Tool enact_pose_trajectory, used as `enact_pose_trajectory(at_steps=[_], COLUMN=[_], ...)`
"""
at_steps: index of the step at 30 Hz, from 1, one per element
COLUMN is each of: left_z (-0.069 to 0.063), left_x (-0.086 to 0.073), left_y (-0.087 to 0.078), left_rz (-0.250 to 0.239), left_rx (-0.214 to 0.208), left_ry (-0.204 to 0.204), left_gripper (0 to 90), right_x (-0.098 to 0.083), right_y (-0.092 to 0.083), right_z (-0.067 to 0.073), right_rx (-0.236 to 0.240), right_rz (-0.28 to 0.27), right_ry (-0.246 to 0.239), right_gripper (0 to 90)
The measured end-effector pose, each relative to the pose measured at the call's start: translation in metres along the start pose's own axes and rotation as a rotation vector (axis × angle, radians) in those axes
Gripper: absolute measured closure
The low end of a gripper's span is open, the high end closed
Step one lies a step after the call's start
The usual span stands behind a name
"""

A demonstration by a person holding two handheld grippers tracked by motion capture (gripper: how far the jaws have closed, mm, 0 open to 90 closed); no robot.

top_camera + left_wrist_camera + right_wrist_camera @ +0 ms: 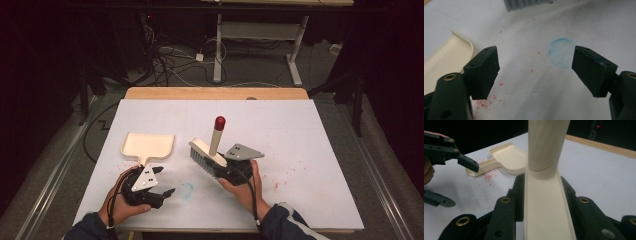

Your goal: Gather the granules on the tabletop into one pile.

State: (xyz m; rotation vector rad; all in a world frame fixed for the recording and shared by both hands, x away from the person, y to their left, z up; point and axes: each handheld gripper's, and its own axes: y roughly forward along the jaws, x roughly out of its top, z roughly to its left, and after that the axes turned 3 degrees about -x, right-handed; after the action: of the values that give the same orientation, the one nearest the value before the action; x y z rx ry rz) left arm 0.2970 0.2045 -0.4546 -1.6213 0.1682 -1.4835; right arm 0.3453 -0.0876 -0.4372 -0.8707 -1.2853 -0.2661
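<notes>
Covering wooden table [150,93]: white sheet [300,140]

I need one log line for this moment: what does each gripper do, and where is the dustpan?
left gripper: open, holds nothing | right gripper: shut on brush | dustpan: on table, beside left gripper, not held

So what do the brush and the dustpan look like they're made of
The brush: its cream head and handle look like smooth moulded plastic with a faint sheen, the handle's cap a glossier red; the grey bristles are probably synthetic, too small to confirm. The dustpan: the same cream plastic by its look, one thin moulded piece with a rounded raised rim, matte to slightly satin.
</notes>
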Motion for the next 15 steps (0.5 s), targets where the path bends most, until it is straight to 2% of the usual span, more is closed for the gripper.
enact_pose_trajectory(at_steps=[1,2,6,8,9,10,13,15], left_z=[0.0,0.0,-0.001,0.0,0.0,0.0,0.0,-0.001], left_x=[0.0,0.0,0.0,-0.001,-0.001,-0.001,-0.002,-0.002], left_y=[0.0,0.0,0.0,-0.001,-0.001,0.0,0.0,-0.001], left_rz=[0.0,0.001,0.002,0.002,0.003,0.005,0.009,0.012], left_rx=[0.0,-0.001,-0.001,-0.002,-0.002,-0.002,-0.003,-0.003], left_ry=[0.0,0.001,0.003,0.002,0.001,0.0,-0.004,-0.002], left_gripper=[21.1,21.1,21.1,21.1,21.1,21.1,21.1,21.1], right_x=[0.0,-0.004,-0.013,-0.013,-0.013,-0.014,-0.017,-0.02], right_y=[0.0,0.009,0.021,0.02,0.02,0.015,0.01,-0.001], right_z=[0.0,0.006,0.008,0.003,0.003,0.0,-0.005,-0.012], right_rx=[0.0,-0.017,-0.155,-0.181,-0.181,-0.223,-0.234,-0.258], right_rz=[0.0,0.025,0.028,0.042,0.042,0.051,0.063,0.068], right_ry=[0.0,0.025,0.055,0.086,0.086,0.086,0.099,0.13], right_gripper=[67.4,67.4,67.4,67.3,67.3,67.3,67.2,67.2])
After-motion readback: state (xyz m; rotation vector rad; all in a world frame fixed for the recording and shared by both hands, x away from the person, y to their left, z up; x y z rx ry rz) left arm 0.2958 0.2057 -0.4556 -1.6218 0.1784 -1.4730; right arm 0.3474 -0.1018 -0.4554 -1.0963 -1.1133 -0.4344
